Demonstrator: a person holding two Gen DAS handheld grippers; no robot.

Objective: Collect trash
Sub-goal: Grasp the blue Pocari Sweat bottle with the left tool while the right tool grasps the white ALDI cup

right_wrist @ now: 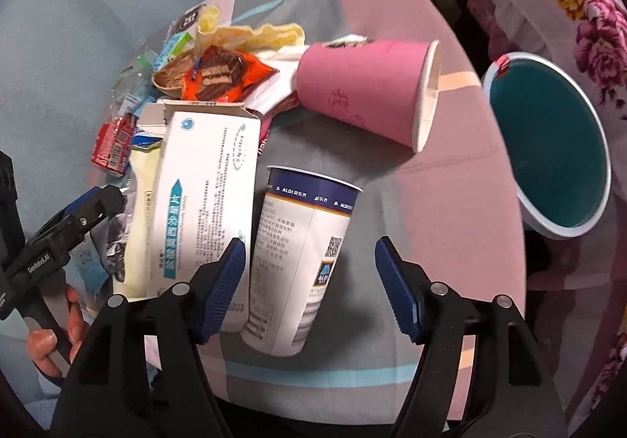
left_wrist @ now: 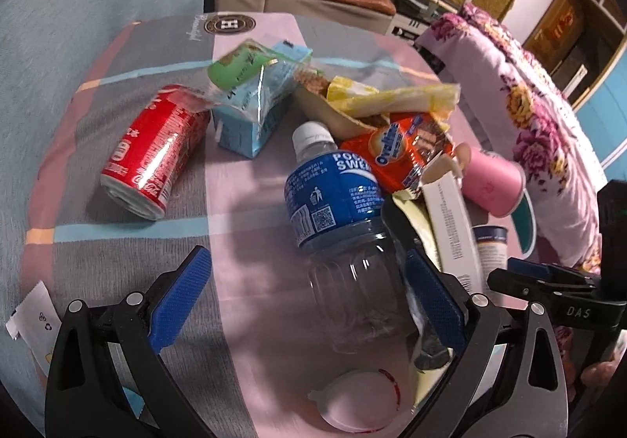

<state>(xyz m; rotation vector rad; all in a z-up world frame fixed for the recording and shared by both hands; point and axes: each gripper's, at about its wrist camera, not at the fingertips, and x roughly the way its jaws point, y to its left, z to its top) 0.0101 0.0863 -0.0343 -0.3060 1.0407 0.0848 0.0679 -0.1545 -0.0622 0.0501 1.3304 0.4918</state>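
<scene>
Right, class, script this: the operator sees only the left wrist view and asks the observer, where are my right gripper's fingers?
Observer: The right gripper is open, with a finger on either side of the ALDI cup, not pressing it.
Operator: Is the bin near?
Observer: The teal bin sits past the table's right edge, its opening facing the camera, with nothing visible inside.
Operator: Anything between cup and bin?
Observer: Only bare tablecloth; the pink cup lies on its side farther back.

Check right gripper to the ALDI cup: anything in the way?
Nothing visible. The right gripper is open and already straddles the ALDI cup. The white carton lies right beside its left finger.
</scene>
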